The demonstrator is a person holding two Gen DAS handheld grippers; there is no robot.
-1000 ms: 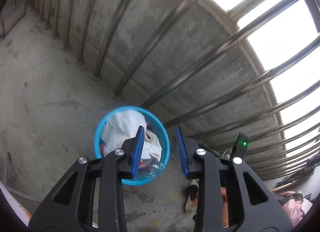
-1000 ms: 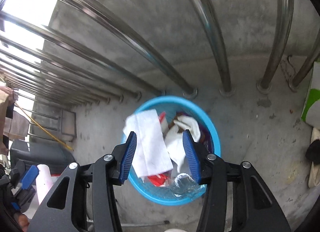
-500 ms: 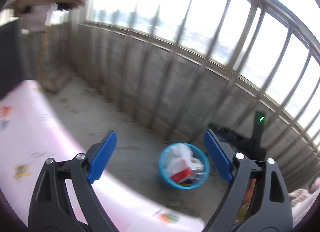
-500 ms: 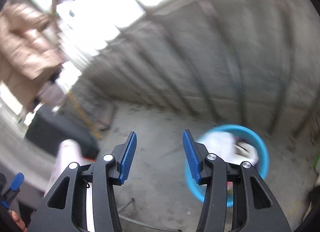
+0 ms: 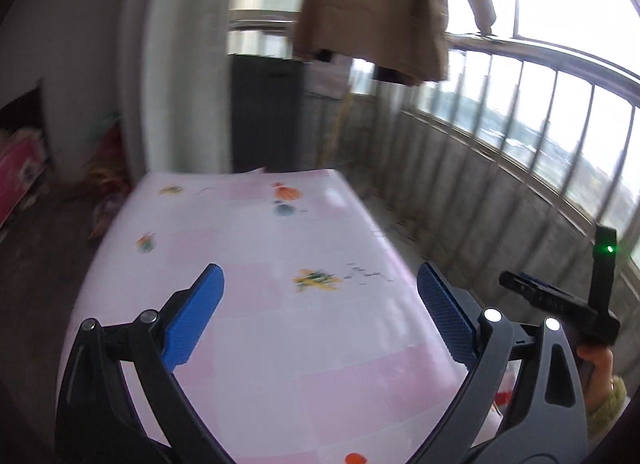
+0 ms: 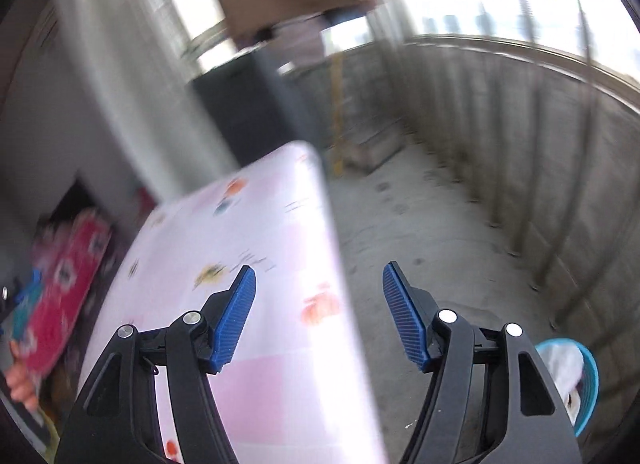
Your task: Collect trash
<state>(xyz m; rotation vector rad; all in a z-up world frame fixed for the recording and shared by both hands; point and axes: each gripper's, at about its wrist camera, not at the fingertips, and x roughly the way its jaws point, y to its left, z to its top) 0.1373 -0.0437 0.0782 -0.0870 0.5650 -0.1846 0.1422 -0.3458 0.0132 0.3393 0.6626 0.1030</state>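
Note:
A blue basket (image 6: 590,384) with white paper trash (image 6: 566,368) in it sits on the concrete floor at the lower right of the right wrist view, partly behind the gripper arm. My right gripper (image 6: 318,314) hangs over the edge of a pink patterned table (image 6: 260,264), its jaws opening with nothing between them. My left gripper (image 5: 320,320) hovers above the same pink table (image 5: 280,344), jaws opening wide and empty. The other gripper's black handle with a green light (image 5: 600,296) shows at the right of the left wrist view, held by a hand (image 5: 598,364).
A concrete parapet with metal railing (image 5: 520,168) runs along the right. A tan coat (image 5: 372,8) hangs above. A dark cabinet (image 5: 268,112) stands behind the table. A red patterned item (image 6: 60,296) lies left of the table. A small red scrap (image 5: 354,457) lies on the table's near edge.
Both grippers have swung up and away from the blue basket toward the pink table. Both sets of jaws have widened, the left far more. The view turned from the railing to the room.

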